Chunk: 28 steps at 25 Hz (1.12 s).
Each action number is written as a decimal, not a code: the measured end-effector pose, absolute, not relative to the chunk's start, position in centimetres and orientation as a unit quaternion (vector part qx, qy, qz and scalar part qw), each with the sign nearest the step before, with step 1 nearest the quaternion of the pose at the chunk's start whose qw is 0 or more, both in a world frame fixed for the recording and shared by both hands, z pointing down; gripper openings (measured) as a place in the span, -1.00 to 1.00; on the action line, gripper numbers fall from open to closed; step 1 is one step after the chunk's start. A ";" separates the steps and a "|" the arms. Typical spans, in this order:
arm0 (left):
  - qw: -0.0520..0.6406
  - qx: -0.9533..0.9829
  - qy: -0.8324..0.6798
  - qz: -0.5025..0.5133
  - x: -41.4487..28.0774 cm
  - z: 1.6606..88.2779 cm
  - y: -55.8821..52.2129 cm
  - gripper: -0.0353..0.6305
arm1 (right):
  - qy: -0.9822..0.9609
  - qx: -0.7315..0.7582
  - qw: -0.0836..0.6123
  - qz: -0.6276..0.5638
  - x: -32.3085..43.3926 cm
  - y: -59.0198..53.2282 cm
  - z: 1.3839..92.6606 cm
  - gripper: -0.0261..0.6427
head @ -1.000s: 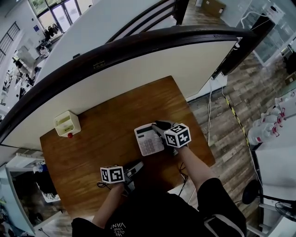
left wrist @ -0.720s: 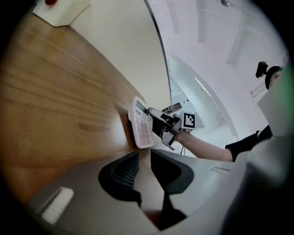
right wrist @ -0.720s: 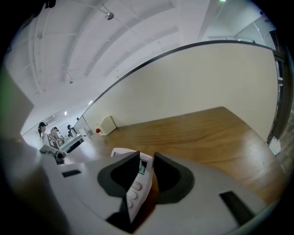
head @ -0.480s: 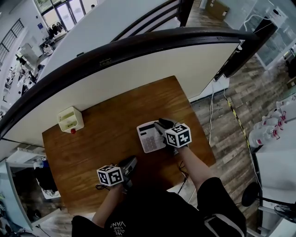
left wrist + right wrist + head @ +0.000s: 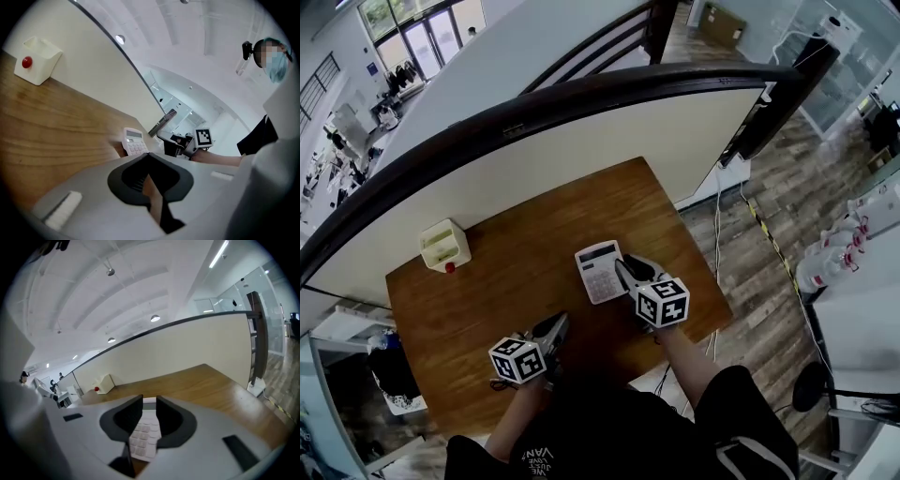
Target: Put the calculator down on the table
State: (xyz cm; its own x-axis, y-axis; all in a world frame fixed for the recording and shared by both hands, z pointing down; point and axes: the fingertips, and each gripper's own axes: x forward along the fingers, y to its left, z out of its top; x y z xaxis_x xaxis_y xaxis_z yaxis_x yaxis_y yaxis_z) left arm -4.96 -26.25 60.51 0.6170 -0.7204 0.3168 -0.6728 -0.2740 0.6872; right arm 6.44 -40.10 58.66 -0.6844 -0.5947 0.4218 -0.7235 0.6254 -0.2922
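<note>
Wooden counter [image 5: 497,281], white open-topped box [image 5: 443,246] with red button at far left, contents not discernible, left gripper [image 5: 558,324] near the front edge, fingers just closed together on nothing, calculator [image 5: 598,272] flat on counter, right gripper [image 5: 628,270] above its right edge, fingers apart.

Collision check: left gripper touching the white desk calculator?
Apart. Head view: bare brown wooden table separates the left gripper, jaws just closed empty, from the calculator.
</note>
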 end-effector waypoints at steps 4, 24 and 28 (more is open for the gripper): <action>0.383 0.811 -0.440 -0.030 -6.0 58.8 -25.3 -0.86 | -0.886 0.392 0.120 0.217 6.9 -37.0 56.5 -0.69; 0.295 0.867 -0.401 -0.023 -9.2 53.0 -14.9 -0.86 | -0.842 0.482 0.073 0.230 7.4 -19.5 52.6 -0.84; 0.281 0.878 -0.388 -0.022 -9.6 52.0 -12.4 -0.86 | -0.837 0.492 0.066 0.232 6.8 -16.4 52.3 -0.85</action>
State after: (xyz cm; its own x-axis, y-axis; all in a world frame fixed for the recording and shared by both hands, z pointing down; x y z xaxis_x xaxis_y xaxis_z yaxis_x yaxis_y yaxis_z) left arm -9.59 -12.38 51.96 0.6984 -0.6928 0.1793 -0.6682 -0.5416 0.5100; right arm 6.78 -16.35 52.29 -0.5072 -0.7926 0.3385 -0.8538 0.4086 -0.3226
